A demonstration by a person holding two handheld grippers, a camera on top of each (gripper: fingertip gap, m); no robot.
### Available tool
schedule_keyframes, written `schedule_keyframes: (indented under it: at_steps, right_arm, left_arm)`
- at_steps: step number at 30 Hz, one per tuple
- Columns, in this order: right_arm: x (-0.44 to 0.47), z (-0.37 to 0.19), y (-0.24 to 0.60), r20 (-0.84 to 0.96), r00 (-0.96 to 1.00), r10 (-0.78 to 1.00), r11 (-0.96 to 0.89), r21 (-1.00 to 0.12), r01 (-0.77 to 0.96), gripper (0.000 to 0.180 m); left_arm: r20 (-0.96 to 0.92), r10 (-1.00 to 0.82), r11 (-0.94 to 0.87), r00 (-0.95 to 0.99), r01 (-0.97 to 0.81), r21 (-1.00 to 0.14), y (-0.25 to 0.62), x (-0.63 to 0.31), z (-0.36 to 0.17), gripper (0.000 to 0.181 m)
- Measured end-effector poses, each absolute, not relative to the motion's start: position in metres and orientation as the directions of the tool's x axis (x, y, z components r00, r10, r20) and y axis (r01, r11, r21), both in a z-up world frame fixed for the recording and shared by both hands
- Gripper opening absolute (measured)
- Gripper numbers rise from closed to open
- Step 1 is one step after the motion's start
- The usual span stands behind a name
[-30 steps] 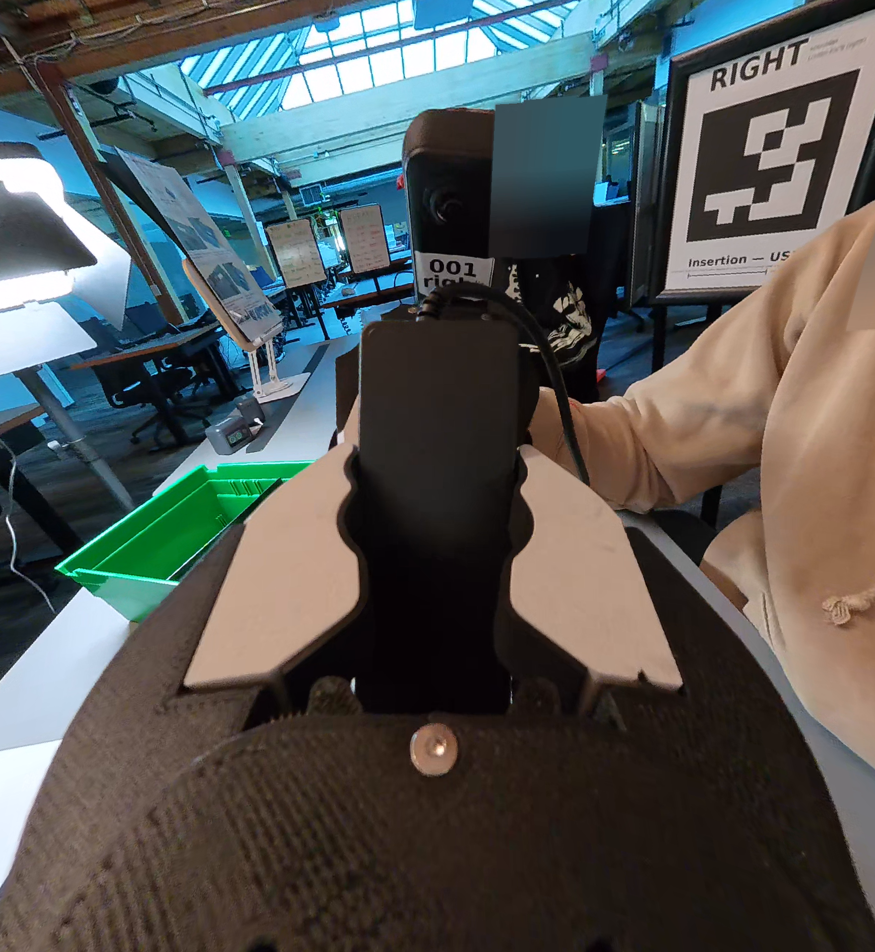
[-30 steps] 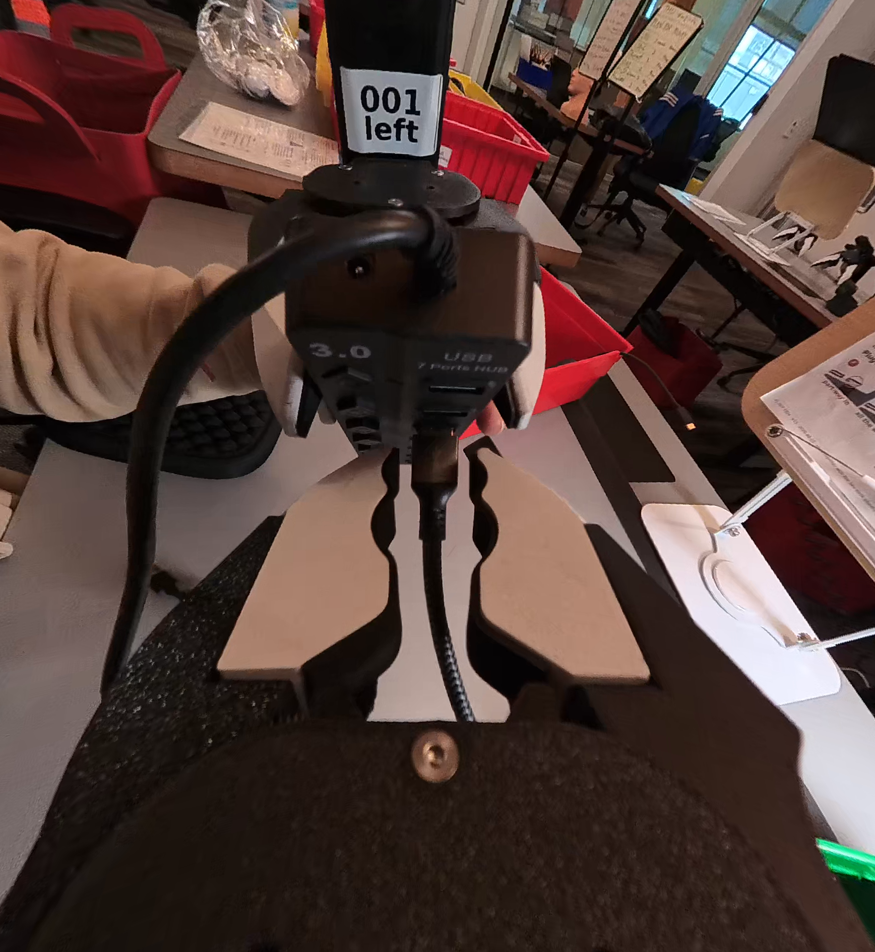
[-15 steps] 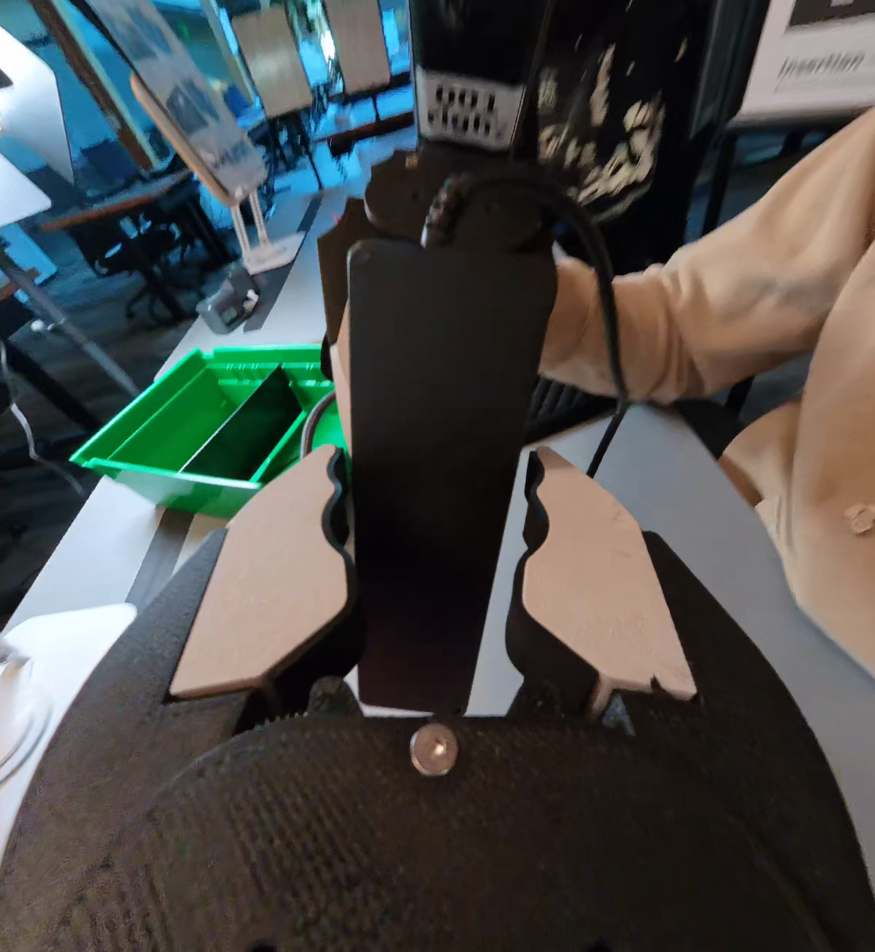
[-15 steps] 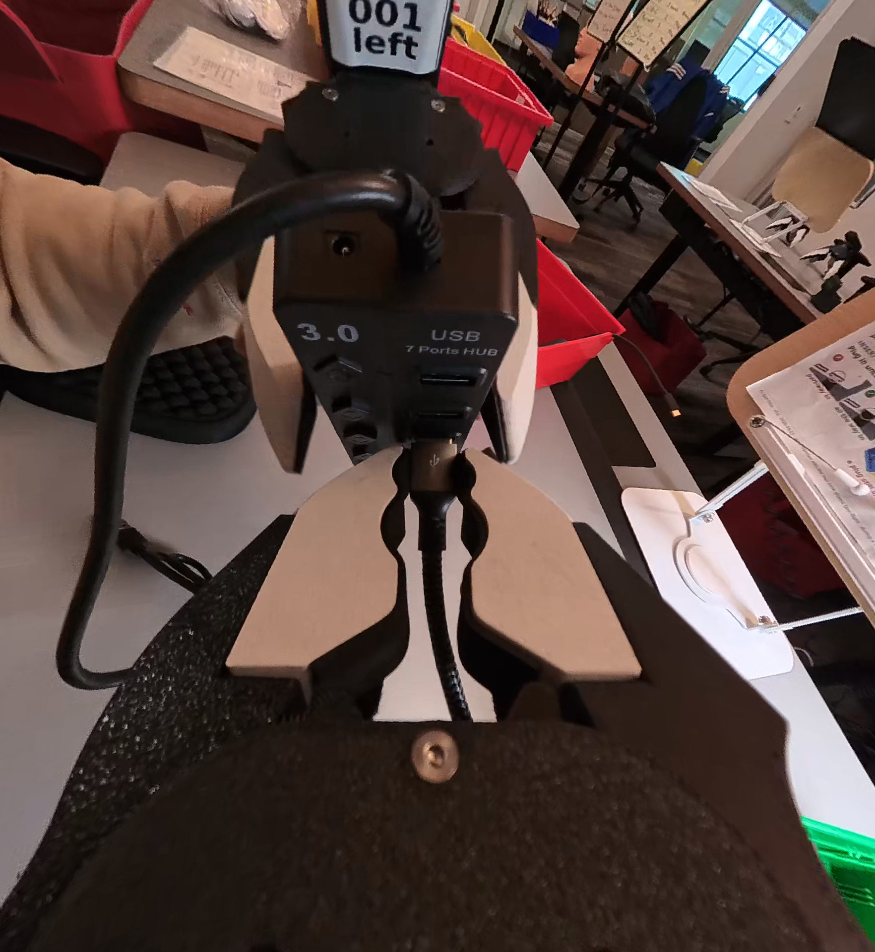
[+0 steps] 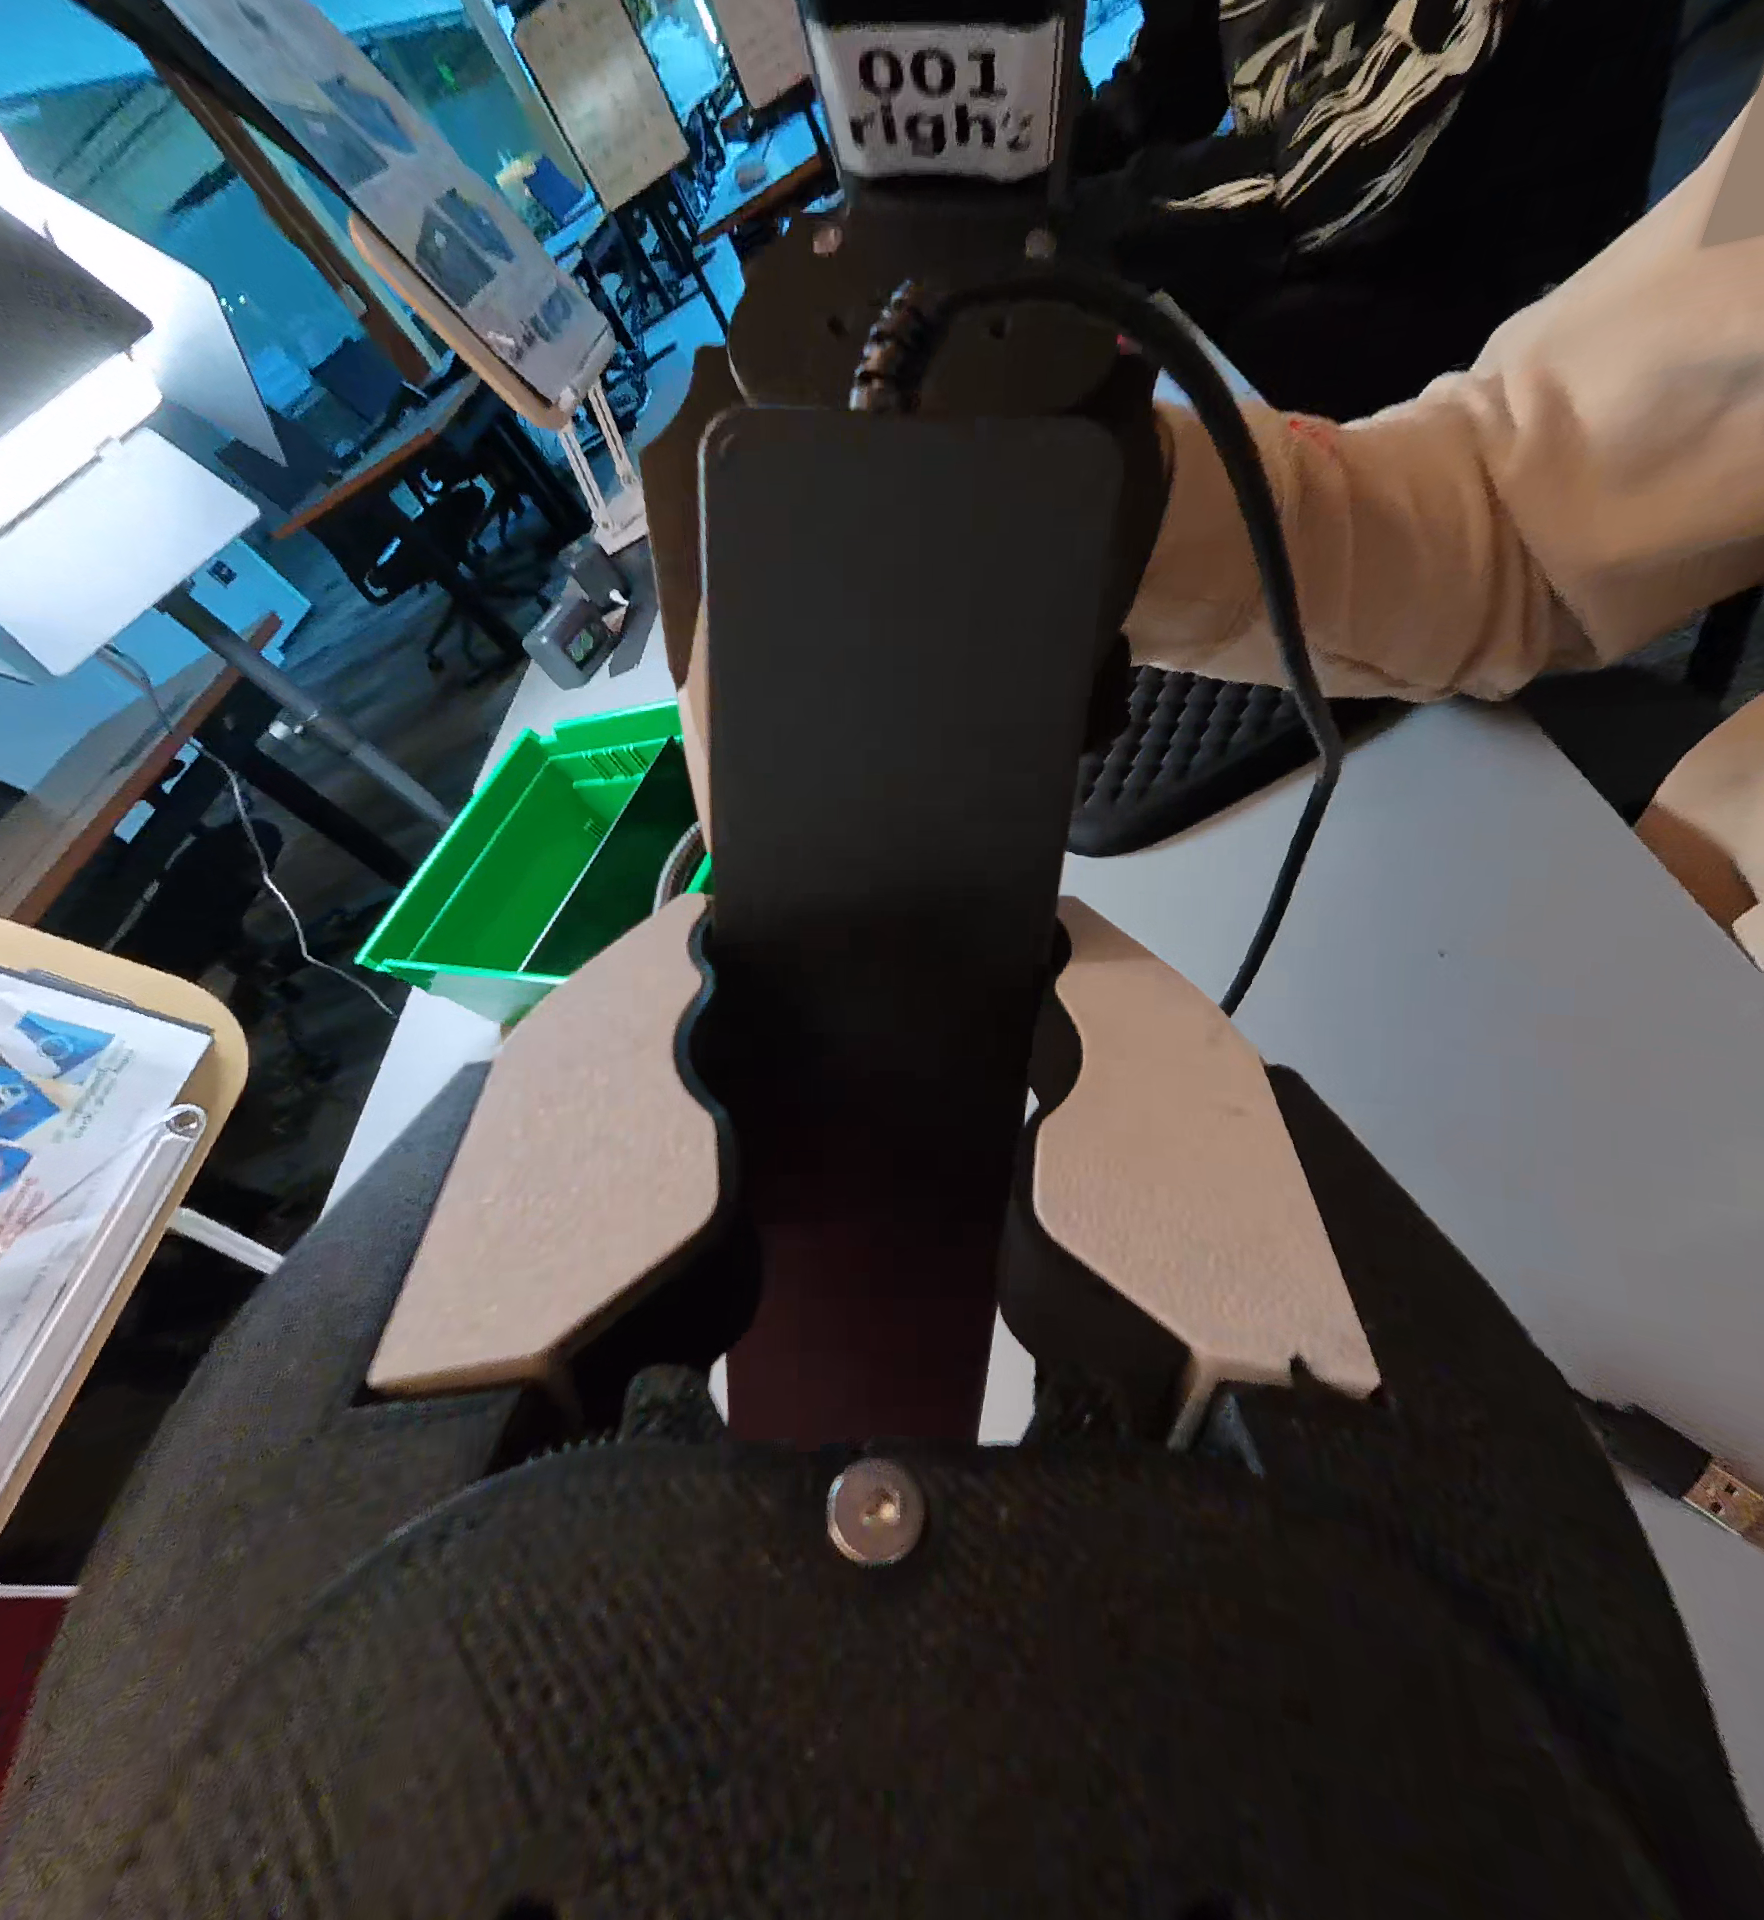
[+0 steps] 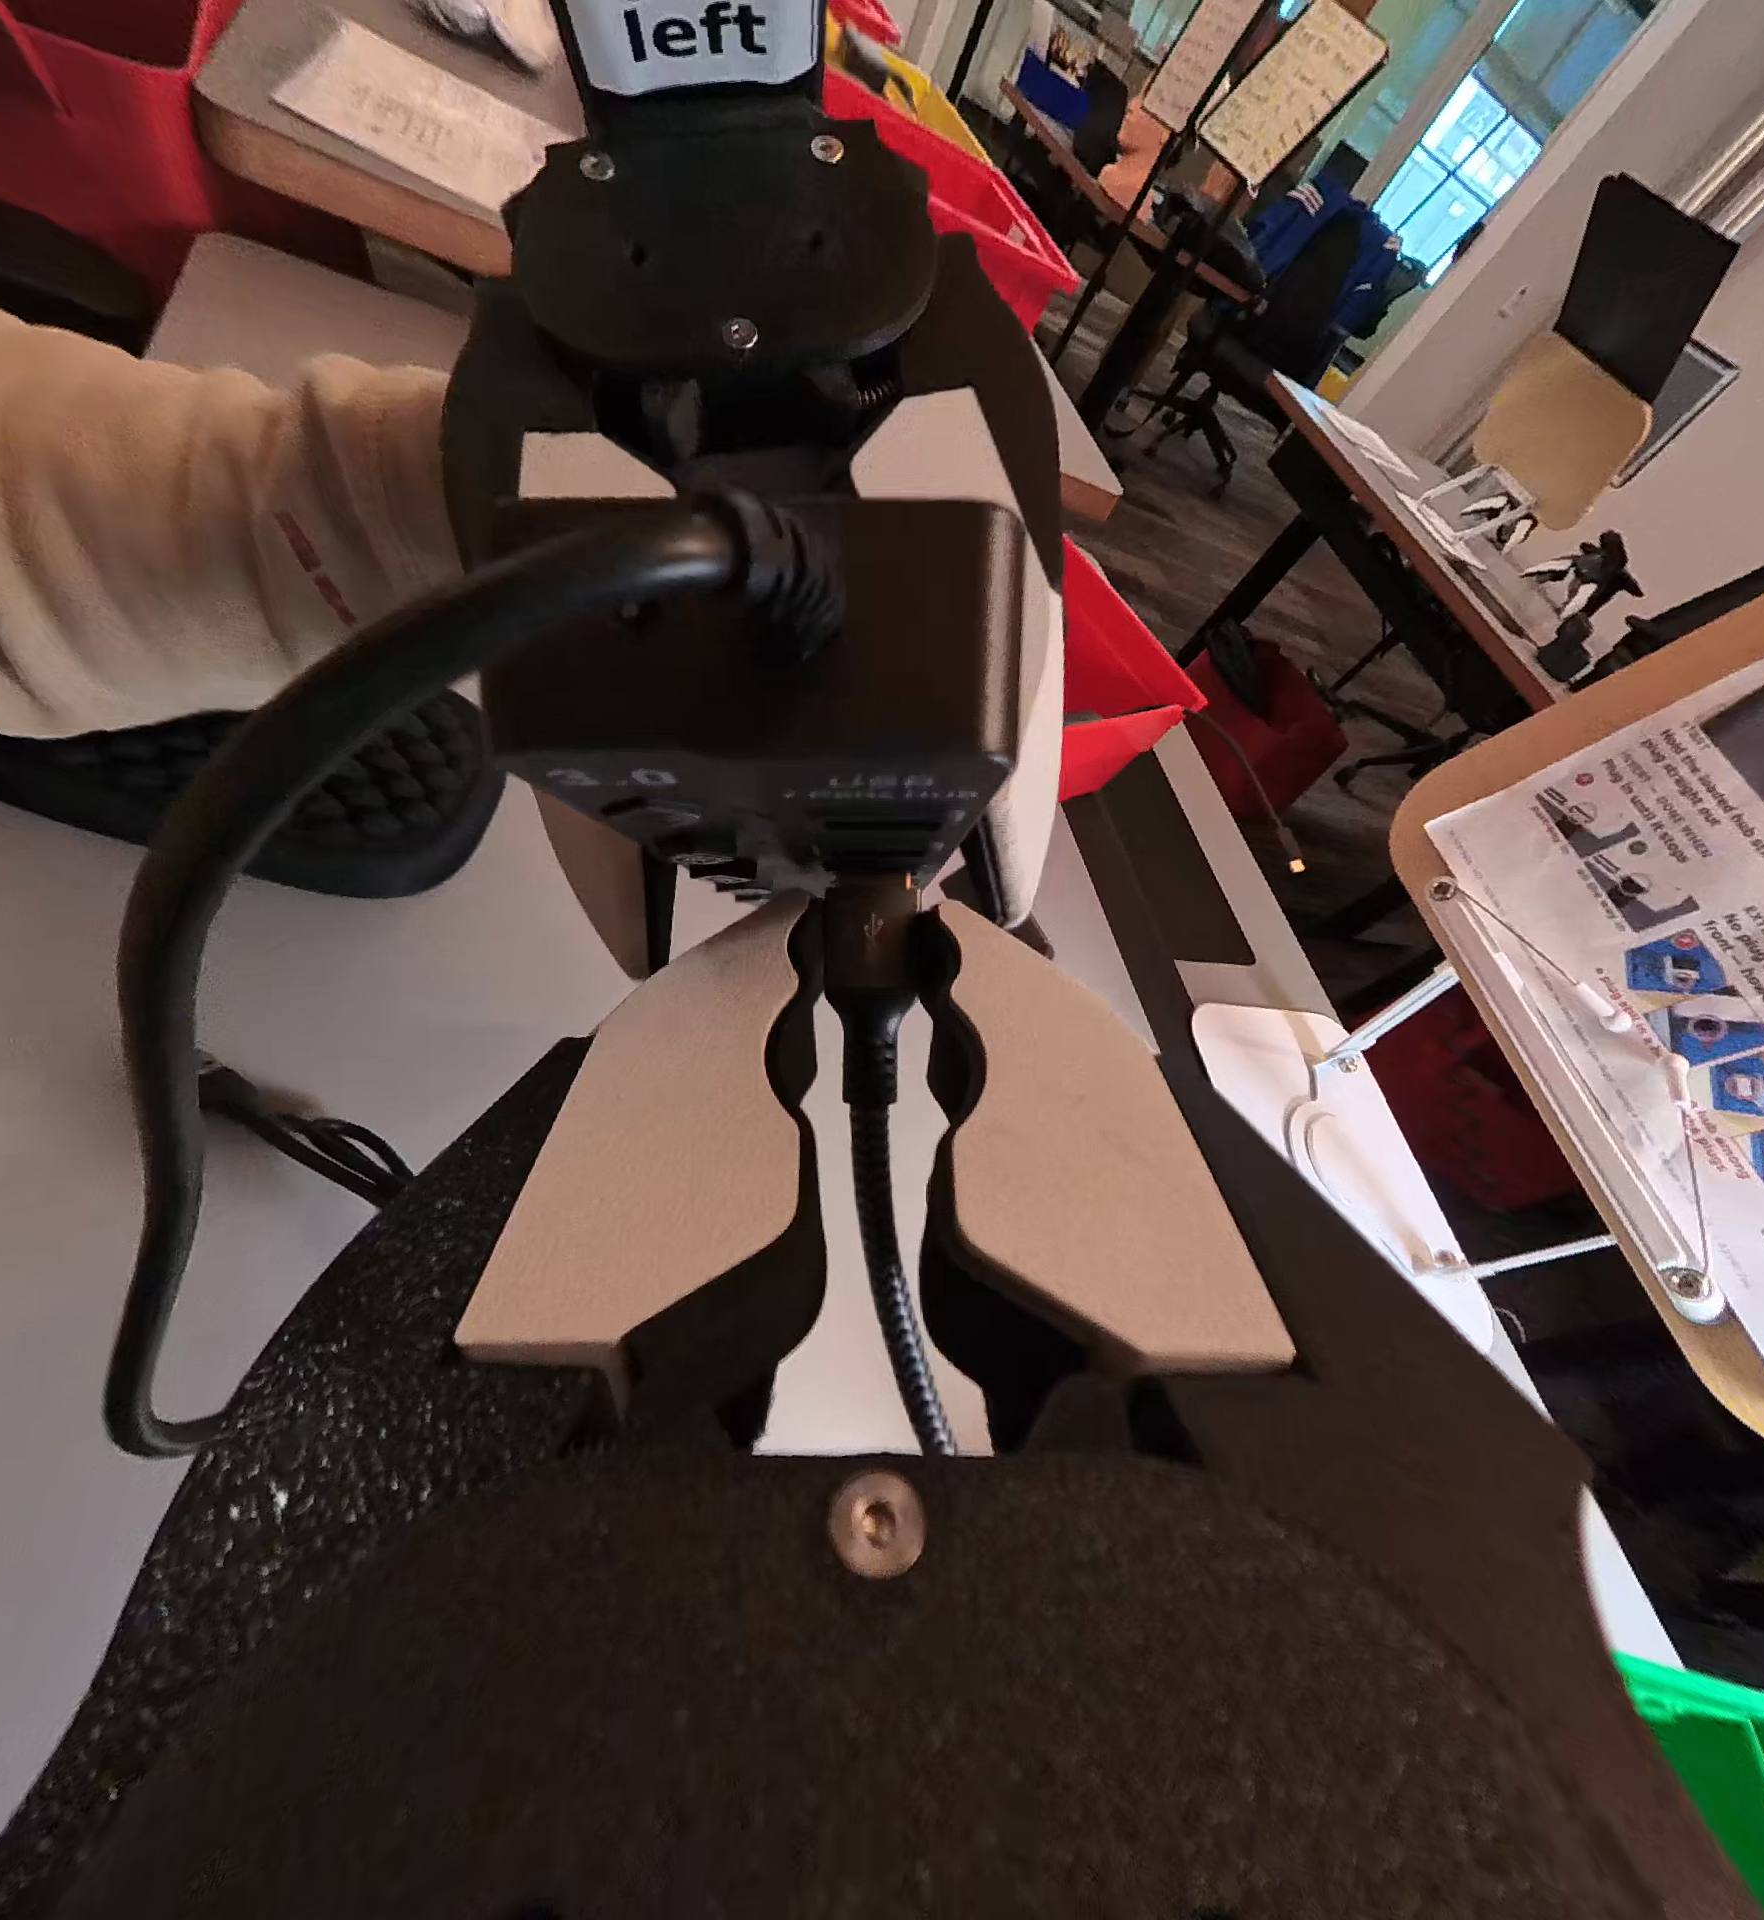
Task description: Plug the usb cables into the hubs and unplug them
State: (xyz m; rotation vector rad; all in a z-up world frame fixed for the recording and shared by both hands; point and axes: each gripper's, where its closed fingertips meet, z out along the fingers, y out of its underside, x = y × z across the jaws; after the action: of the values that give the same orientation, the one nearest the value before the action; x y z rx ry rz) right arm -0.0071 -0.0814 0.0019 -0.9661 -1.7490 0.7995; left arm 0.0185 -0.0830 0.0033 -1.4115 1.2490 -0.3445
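My left gripper (image 5: 878, 997) is shut on a black USB hub (image 5: 899, 790), held above the white table; the hub's flat back faces this camera. In the right wrist view the same hub (image 6: 753, 644) shows its port side, with its thick black cord (image 6: 234, 831) looping down to the table. My right gripper (image 6: 870, 951) is shut on the dark plug (image 6: 870, 935) of a braided USB cable (image 6: 888, 1195). The plug's tip sits at a port on the hub; how deep it sits is hidden. A loose USB plug (image 5: 1719, 1501) lies on the table at the lower right.
A green bin (image 5: 545, 873) stands at the table's far edge. An instruction board on a stand (image 6: 1636, 987) is to the right, with its white base (image 6: 1273, 1081) on the table. Red bins (image 6: 1096, 644) sit behind. A person's beige sleeve (image 5: 1480, 468) reaches in.
Both grippers have tilted downward and the hub has swung so its top end faces the right camera more. The right gripper's hold on the plug and the left's on the hub are unchanged.
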Motion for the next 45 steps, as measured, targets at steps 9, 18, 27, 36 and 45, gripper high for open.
schedule_keyframes:
  at_steps: [9,18,27,36,45]
  right_arm:
    - [0.000,0.014,-0.086,0.438,-0.244,0.865,0.490,-0.842,0.227,0.018]
    - [0.001,0.015,-0.081,0.380,-0.275,0.883,0.438,-0.878,0.195,0.018]
    - [0.017,0.040,-0.055,0.335,-0.223,0.916,0.365,-0.924,0.112,0.017]
    - [0.029,0.043,-0.038,0.345,-0.163,0.924,0.368,-0.920,0.137,0.017]
    - [0.054,0.012,0.064,0.287,0.075,0.955,0.258,-0.929,0.266,0.016]
  left_arm:
    - [-0.431,-0.818,0.277,0.381,-0.396,-0.876,-0.089,0.026,0.017,0.056]
    - [-0.423,-0.813,0.283,0.400,-0.364,-0.888,-0.085,0.027,0.020,0.056]
    - [-0.419,-0.664,0.444,0.619,-0.125,-0.887,-0.135,-0.080,0.117,0.056]
    - [-0.331,-0.685,0.412,0.649,-0.029,-0.911,-0.132,-0.094,0.124,0.057]
    - [-0.284,-0.704,0.392,0.650,0.023,-0.920,-0.124,-0.095,0.122,0.056]
